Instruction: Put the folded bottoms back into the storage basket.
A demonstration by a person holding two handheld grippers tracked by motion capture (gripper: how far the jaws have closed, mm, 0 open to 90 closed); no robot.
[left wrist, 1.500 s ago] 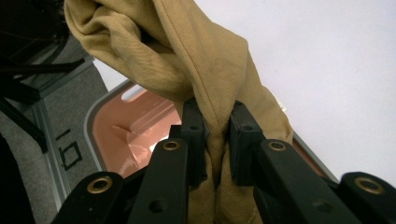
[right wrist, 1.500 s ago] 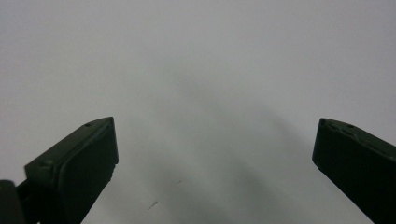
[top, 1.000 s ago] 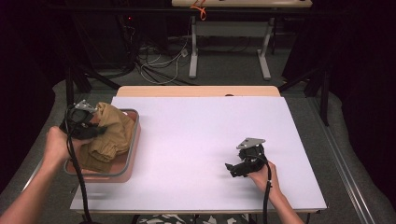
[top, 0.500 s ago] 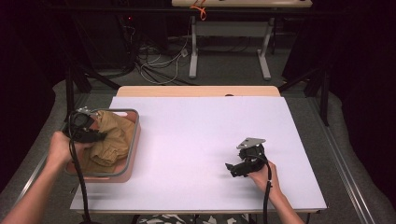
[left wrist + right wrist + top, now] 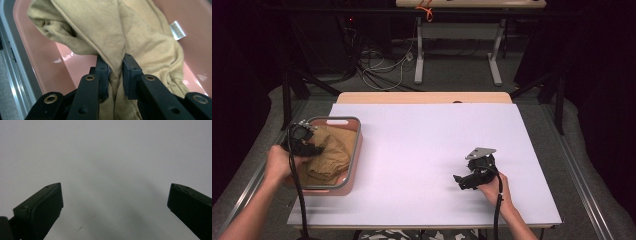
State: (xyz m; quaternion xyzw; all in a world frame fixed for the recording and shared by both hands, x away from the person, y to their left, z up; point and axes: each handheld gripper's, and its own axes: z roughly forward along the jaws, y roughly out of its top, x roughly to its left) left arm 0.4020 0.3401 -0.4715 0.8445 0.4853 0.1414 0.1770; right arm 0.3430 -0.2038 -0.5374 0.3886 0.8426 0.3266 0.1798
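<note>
High view, bin: a pink plastic bin (image 5: 353, 170) with rounded corners, a grey rim and a handle slot in its far wall sits at the left-centre of the frame on the white tabletop (image 5: 422, 150).
High view, cloth: a crumpled tan cloth (image 5: 329, 155) lies inside the bin, soft and folded on itself.
High view, left gripper: the left gripper (image 5: 309, 145) is over the bin's left edge, its black body against the cloth, held in the left hand (image 5: 279, 162).
High view, right gripper: the right gripper (image 5: 458, 179) rests low on the bare tabletop at lower right, a grey three-cornered plate on top, gripped by the right hand (image 5: 493, 187).
High view, change: against half a second ago the bin and left gripper sit a little lower and further left in the frame; the right gripper has kept its place.
Left gripper view, grip: the left gripper (image 5: 115, 68) has its jaws pressed onto a ridge of the cloth (image 5: 112, 32), pinching the fine-woven fabric between the black pads.
Left gripper view, extra detail: a white sewn-in label (image 5: 178, 30) at upper right and the bin's glossy pink floor (image 5: 62, 67).
Right gripper view, jaws: the right gripper (image 5: 115, 200) is spread wide with nothing between its matte black jaws, over the smooth, pale tabletop (image 5: 105, 150).
</note>
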